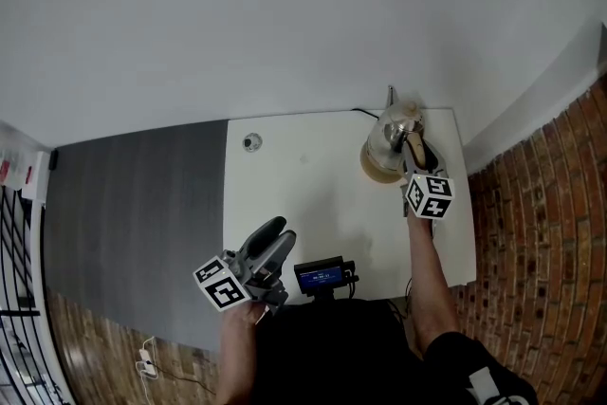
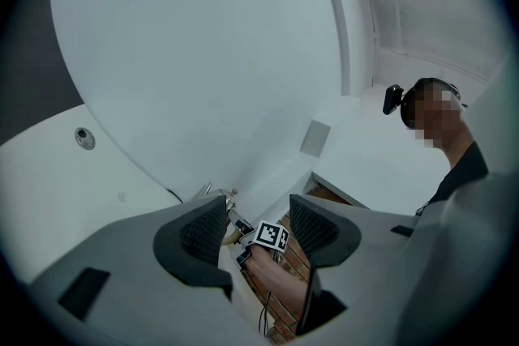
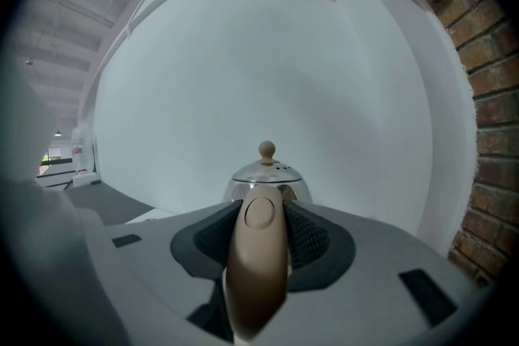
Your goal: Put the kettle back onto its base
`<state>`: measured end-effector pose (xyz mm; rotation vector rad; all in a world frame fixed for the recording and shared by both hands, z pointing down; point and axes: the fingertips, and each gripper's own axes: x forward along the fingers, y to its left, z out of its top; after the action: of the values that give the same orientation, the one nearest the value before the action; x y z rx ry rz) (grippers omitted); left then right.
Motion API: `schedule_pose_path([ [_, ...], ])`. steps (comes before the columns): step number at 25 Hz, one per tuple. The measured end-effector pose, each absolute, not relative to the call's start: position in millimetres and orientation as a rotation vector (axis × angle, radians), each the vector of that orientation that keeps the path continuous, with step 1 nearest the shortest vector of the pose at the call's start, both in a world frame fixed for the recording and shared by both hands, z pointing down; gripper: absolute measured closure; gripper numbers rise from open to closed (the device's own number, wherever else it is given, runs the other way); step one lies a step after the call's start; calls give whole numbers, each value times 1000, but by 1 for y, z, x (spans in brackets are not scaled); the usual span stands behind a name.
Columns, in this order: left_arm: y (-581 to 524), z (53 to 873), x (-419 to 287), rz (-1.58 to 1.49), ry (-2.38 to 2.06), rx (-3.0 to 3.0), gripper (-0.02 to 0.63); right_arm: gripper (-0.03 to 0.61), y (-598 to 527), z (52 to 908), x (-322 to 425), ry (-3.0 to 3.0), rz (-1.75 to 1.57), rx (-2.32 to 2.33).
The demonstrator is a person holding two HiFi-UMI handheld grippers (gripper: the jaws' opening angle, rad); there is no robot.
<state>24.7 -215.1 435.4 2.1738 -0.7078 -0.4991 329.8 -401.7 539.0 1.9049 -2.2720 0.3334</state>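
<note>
The right gripper [image 3: 261, 229] is clenched on the kettle's beige handle [image 3: 258, 263]. The kettle [image 1: 391, 136] is at the upper right, over the white table's [image 1: 313, 194] far corner. The left gripper [image 1: 275, 240], at the lower centre, is released and empty.

The white desk [image 1: 313, 185] lies bare across its middle, giving wide passage between the small round silver fitting [image 1: 251, 142] at far left and the shiny steel kettle [image 1: 389, 139] in the far right corner. Behind the kettle, white wall [image 1: 285, 14] and a thin black cord [image 1: 364, 112] leave little room. A black blue-screened device [image 1: 321, 276] blocks the near edge; red brick [image 1: 550, 223], perhaps floor, flanks the right.
</note>
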Motion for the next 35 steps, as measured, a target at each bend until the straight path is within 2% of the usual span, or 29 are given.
schedule_pose_path([
  [35,-206,431,15,-526,-712,2176,368,426,-365,555,317,-2231,355,1908],
])
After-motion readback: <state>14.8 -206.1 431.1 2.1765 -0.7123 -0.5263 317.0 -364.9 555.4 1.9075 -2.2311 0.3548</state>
